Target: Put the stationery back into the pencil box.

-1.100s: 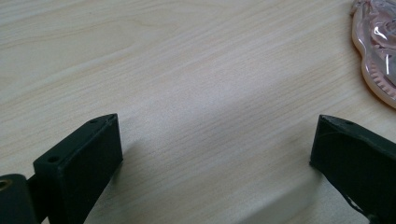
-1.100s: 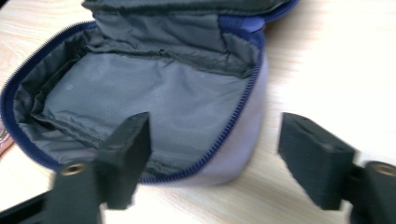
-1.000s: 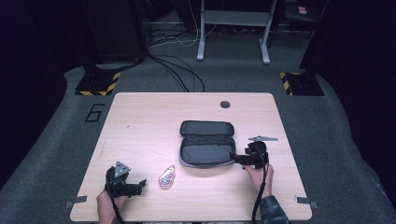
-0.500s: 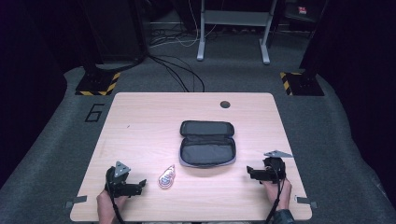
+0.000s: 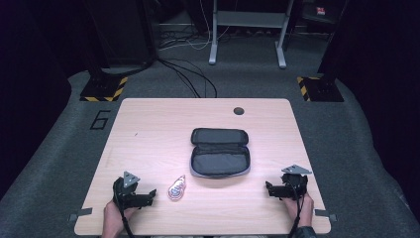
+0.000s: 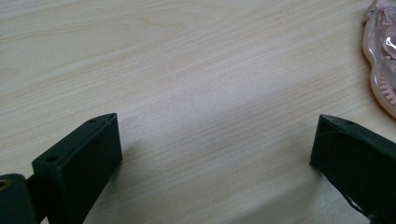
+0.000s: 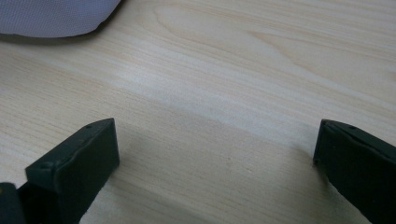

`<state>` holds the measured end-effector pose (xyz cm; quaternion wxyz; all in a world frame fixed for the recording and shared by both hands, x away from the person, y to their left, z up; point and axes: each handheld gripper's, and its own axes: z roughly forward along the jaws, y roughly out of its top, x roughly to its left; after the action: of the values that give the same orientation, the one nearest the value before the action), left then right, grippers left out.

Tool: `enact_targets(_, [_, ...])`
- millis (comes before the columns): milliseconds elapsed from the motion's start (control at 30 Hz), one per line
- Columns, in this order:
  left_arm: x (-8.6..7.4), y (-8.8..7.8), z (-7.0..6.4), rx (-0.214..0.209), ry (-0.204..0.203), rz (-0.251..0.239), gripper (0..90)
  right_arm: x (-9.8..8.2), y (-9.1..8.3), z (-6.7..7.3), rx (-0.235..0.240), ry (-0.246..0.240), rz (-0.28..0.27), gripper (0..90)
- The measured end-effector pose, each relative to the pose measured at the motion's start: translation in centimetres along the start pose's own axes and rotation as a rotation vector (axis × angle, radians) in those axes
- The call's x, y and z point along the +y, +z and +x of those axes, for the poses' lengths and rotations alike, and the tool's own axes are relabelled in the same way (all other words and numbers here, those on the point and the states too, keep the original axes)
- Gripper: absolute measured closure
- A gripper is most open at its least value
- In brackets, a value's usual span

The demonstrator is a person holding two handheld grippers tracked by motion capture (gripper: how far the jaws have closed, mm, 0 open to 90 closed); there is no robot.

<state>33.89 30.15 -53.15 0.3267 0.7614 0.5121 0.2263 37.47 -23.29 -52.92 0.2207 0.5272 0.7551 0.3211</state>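
- Near the counter's (image 5: 148, 129) front edge, left of the case (image 5: 219, 152), the left claw (image 5: 148, 197) lies low over bare wood, held by a hand (image 5: 115, 219); its jaws are spread wide with nothing between them.
- Just beyond its tips, toward the case, lies a small pink packet (image 5: 177, 188) flat on the counter; in the left gripper view the packet (image 6: 382, 56) sits at the upper right, apart from the jaws.
- Right of the case, near the front edge, the right claw (image 5: 270, 189) is also spread and empty, held by the other hand (image 5: 300, 207).
- In the right gripper view the case's grey edge (image 7: 51, 16) shows at the upper left, well clear of the jaws.
- Lying open, the dark case sits at the counter's middle, its grey lining up.
- Behind the case, a round hole (image 5: 238, 110) marks the far edge.
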Motion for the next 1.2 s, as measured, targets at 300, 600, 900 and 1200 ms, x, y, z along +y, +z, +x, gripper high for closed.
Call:
enact_targets(300, [0.1,-0.5,-0.1,0.003,-0.006,0.018,2.5,-0.1,-0.1,-0.6,0.034,-0.042,-0.005,0.0])
enact_targets(600, [0.9,-3.1,-1.9,-0.049,-0.019,-0.079,3.6,0.0,0.0,-0.7,0.047,-0.054,0.001,0.0])
enact_targets(900, [1.0,-2.9,-5.1,-0.133,0.002,-0.077,5.3,0.0,0.0,-0.7,0.048,-0.054,0.000,0.0])
enact_targets(1200, [1.9,-1.1,-7.2,-0.175,0.042,-0.045,6.0,-0.1,0.0,-0.7,0.048,-0.054,0.000,0.0])
